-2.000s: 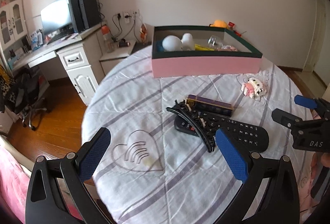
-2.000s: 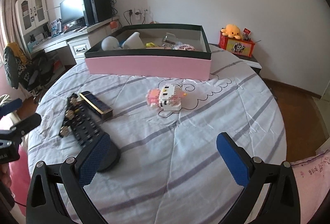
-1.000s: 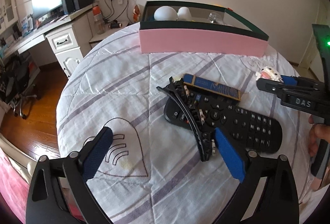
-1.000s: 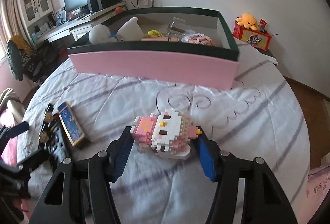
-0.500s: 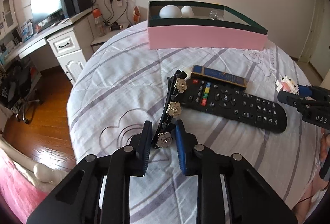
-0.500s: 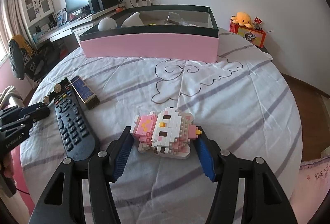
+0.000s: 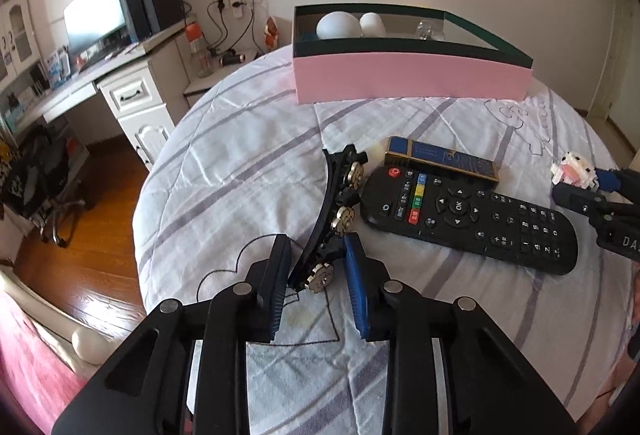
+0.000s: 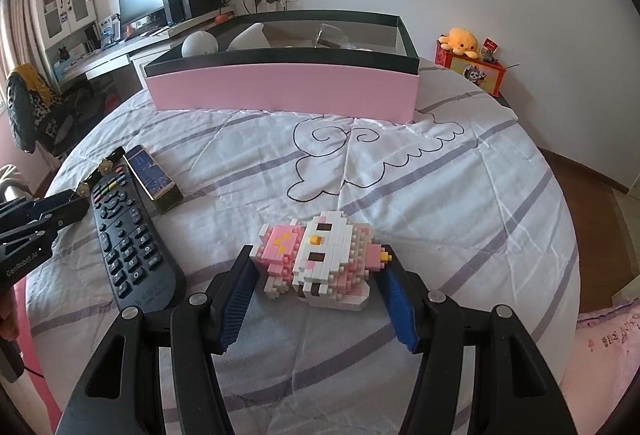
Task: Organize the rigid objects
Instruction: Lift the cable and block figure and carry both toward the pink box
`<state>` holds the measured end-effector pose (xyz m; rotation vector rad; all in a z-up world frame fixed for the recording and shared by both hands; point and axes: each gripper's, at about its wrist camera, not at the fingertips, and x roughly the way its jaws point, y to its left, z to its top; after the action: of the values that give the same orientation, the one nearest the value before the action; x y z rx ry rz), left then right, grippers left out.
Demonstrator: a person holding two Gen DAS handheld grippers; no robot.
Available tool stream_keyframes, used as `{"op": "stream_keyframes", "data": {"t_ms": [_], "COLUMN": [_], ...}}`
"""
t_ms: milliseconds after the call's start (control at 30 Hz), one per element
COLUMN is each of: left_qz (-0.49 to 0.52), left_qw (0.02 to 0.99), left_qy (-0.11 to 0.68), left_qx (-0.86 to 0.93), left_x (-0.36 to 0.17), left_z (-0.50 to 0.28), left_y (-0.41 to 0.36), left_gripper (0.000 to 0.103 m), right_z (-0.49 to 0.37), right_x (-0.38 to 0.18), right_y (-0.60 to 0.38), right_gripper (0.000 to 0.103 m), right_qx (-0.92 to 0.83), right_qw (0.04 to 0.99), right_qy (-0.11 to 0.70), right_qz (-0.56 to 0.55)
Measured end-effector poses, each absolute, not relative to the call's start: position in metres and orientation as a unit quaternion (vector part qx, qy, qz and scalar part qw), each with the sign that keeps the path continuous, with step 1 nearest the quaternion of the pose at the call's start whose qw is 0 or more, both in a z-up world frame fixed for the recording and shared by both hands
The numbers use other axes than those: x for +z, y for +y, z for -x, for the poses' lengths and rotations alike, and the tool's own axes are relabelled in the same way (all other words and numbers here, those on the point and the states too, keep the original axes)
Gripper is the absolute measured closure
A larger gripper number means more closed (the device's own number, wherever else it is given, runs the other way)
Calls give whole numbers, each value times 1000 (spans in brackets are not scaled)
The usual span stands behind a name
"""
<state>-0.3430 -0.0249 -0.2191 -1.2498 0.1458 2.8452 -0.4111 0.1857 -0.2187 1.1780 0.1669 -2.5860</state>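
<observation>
My left gripper point(image 7: 316, 271) is shut on the near end of a black hair clip point(image 7: 334, 211) with metal flowers, held just above the bedspread. My right gripper point(image 8: 318, 275) is shut on a pink and white brick figure point(image 8: 320, 259), held above the bed; it also shows in the left wrist view point(image 7: 572, 171). A black remote point(image 7: 468, 219) and a blue and gold box point(image 7: 440, 159) lie beside the clip. The pink storage box point(image 8: 280, 89) with a dark rim stands at the far side and holds white rounded objects and a glass item.
The round bed has a white striped cover point(image 8: 440, 195). A desk with monitor point(image 7: 96, 19) and a chair point(image 8: 32, 107) stand to the left. A bedside shelf with an orange plush toy point(image 8: 460, 39) is at the right. Wooden floor surrounds the bed.
Both grippers closed on their objects: left on the hair clip, right on the brick figure. Over the last half second both hold them slightly raised, with little further movement.
</observation>
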Motion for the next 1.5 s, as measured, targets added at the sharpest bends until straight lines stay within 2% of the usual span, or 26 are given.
{"op": "stream_keyframes", "data": {"t_ms": [33, 67, 100, 133, 167, 200, 233, 267, 333, 400, 467, 900, 1500], "left_qz": [401, 399, 398, 398, 397, 394, 391, 389, 387, 386, 386, 353, 226], "left_qw": [19, 19, 17, 16, 18, 20, 23, 26, 34, 37, 37, 45, 26], "left_qy": [42, 40, 41, 41, 39, 39, 44, 45, 40, 42, 38, 18, 33], "left_qx": [915, 916, 916, 916, 917, 918, 919, 920, 920, 921, 921, 934, 973], "left_x": [-219, -219, -219, -220, -221, -221, -222, -222, -221, -221, -220, -194, -92], "left_z": [344, 346, 347, 349, 350, 350, 351, 350, 351, 352, 351, 326, 266], "left_y": [-25, -26, -27, -27, -28, -28, -28, -28, -28, -27, -27, -32, -21], "left_gripper": [58, 51, 44, 44, 45, 51, 61, 64, 79, 84, 84, 84, 84], "right_z": [411, 411, 412, 413, 414, 415, 415, 416, 417, 418, 416, 398, 333], "right_x": [-219, -219, -219, -219, -218, -219, -219, -220, -220, -220, -220, -201, -96], "right_y": [185, 185, 185, 184, 183, 183, 182, 182, 184, 184, 185, 190, 177], "right_gripper": [42, 41, 41, 40, 38, 36, 35, 35, 35, 36, 41, 41, 43], "right_qx": [-899, -899, -899, -898, -898, -897, -897, -897, -897, -897, -899, -910, -949], "right_qw": [145, 144, 143, 142, 141, 141, 140, 140, 141, 142, 140, 146, 177], "right_qy": [60, 61, 60, 60, 61, 62, 64, 65, 60, 59, 60, 43, 54], "right_qz": [-409, -409, -410, -412, -413, -414, -415, -415, -415, -415, -411, -385, -254]}}
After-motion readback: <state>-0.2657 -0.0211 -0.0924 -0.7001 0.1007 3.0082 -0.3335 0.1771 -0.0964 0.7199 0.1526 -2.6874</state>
